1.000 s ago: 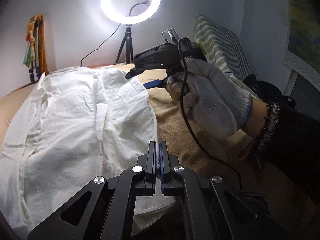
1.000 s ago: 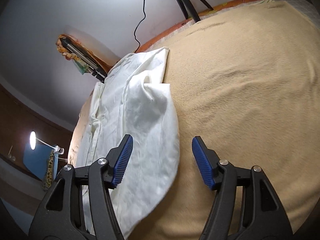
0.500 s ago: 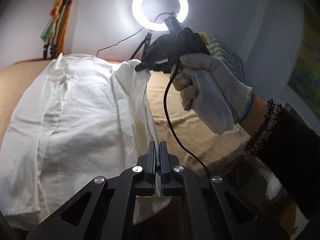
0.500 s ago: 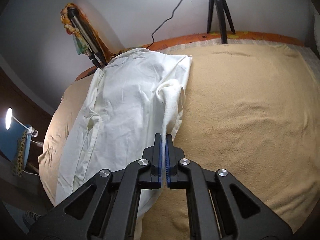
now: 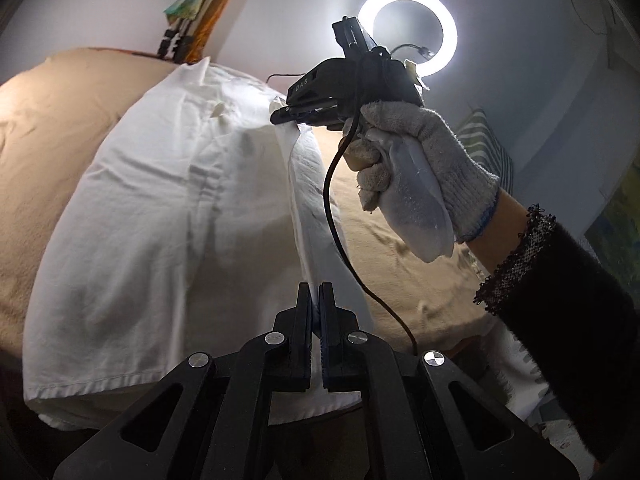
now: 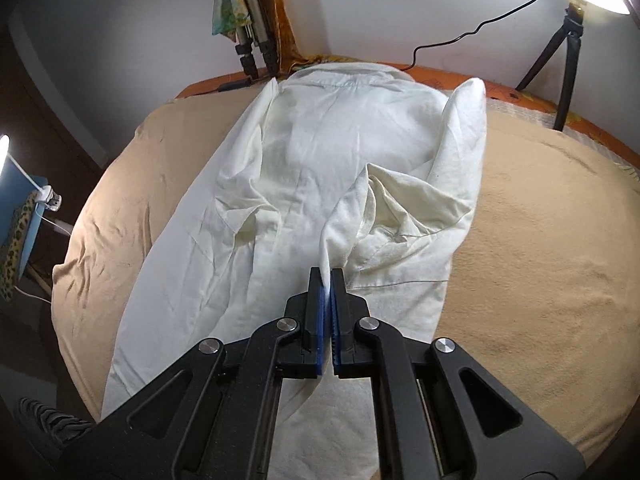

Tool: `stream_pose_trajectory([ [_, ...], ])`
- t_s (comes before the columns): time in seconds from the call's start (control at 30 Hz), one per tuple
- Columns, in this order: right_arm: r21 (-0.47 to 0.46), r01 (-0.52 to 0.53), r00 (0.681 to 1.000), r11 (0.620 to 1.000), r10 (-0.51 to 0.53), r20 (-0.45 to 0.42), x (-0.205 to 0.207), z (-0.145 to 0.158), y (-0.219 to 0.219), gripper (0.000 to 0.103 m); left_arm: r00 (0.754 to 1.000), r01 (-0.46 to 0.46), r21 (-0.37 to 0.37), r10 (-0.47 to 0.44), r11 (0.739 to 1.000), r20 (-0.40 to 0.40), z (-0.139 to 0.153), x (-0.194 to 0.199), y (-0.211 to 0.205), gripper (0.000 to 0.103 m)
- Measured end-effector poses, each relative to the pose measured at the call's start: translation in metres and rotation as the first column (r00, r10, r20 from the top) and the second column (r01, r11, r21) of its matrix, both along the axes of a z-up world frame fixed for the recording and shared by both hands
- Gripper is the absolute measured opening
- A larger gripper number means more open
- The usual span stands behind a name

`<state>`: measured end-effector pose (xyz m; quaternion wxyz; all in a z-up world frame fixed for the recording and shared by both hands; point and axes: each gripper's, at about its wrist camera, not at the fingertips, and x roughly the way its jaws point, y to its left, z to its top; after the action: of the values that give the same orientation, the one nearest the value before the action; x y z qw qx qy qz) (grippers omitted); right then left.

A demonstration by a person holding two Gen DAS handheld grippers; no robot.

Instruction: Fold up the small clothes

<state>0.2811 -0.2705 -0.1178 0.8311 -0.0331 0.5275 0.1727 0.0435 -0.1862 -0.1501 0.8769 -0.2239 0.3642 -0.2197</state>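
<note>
- The white cotton shirt (image 6: 304,184) lies spread along the bed's tan blanket (image 6: 540,240), collar toward the far wall.
- Left gripper (image 5: 315,312): jaws pressed together on the shirt's right-hand edge near the hem, cloth pinched between the blue pads.
- Right gripper (image 6: 327,280), gripped by a hand in a grey knit glove (image 5: 420,160), has its jaws clamped on a raised fold further up that same edge (fabric lifts off the blanket between both grips).
- Behind, a glowing white ring light (image 5: 408,32) stands on a black tripod (image 6: 560,60).
</note>
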Motion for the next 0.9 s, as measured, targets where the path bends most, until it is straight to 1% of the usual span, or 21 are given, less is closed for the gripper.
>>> stream_pose_trajectory([
  [0.13,-0.015,-0.007,0.999,1.000,0.007,-0.032,0.004,-0.023,0.014,0.004,0.999,-0.021,0.001,0.021,1.000,-0.025,-0.008,-0.001,0.007,0.002],
  [0.23,-0.015,-0.005,0.999,1.000,0.004,-0.046,0.006,-0.033,0.017,0.004,0.999,-0.033,0.005,0.033,0.999,-0.040,-0.013,-0.002,0.012,0.002],
  [0.4,0.015,-0.010,0.999,1.000,0.010,-0.047,0.007,-0.036,0.016,0.004,0.998,-0.030,0.012,0.030,0.999,-0.062,-0.018,-0.001,0.014,0.002],
  [0.47,0.051,-0.008,0.998,0.999,0.011,-0.055,0.006,-0.031,0.010,0.006,0.997,-0.019,0.017,0.021,1.000,-0.075,-0.016,0.001,0.014,0.002],
  [0.53,0.139,0.002,0.998,0.990,0.008,-0.068,0.000,-0.017,-0.005,0.020,0.997,-0.008,0.025,0.010,1.000,-0.081,-0.012,0.000,0.017,0.003],
  [0.57,0.196,0.005,0.999,0.981,0.005,-0.051,-0.007,-0.006,-0.017,0.023,0.996,0.002,0.039,0.002,0.999,-0.085,-0.008,-0.002,0.019,0.006],
  [0.6,0.235,-0.002,0.999,0.972,0.009,-0.031,-0.015,0.004,-0.024,0.025,0.996,0.007,0.043,-0.004,0.999,-0.087,-0.005,-0.005,0.022,0.007],
  [0.63,0.258,-0.007,1.000,0.966,0.009,-0.007,-0.022,0.015,-0.035,0.025,0.996,0.015,0.041,-0.011,0.999,-0.086,-0.001,-0.008,0.026,0.009],
  [0.7,0.260,0.007,0.999,0.966,-0.017,0.039,-0.030,0.032,-0.055,0.025,0.997,0.031,0.040,-0.028,0.999,-0.065,0.011,-0.016,0.036,0.009],
  [0.73,0.235,0.035,0.997,0.971,-0.051,0.059,-0.031,0.039,-0.067,0.025,0.998,0.038,0.047,-0.035,0.998,-0.053,0.018,-0.018,0.041,0.009],
  [0.8,0.200,0.093,0.991,0.975,-0.110,0.074,-0.026,0.047,-0.086,0.025,0.998,0.051,0.062,-0.049,0.997,-0.033,0.033,-0.018,0.051,0.009],
  [0.83,0.191,0.115,0.988,0.975,-0.131,0.076,-0.023,0.048,-0.093,0.025,0.999,0.049,0.082,-0.048,0.995,-0.022,0.041,-0.015,0.057,0.009],
  [0.9,0.198,0.139,0.985,0.970,-0.155,0.069,-0.013,0.046,-0.100,0.024,0.999,0.045,0.115,-0.045,0.992,-0.003,0.056,-0.005,0.067,0.009],
])
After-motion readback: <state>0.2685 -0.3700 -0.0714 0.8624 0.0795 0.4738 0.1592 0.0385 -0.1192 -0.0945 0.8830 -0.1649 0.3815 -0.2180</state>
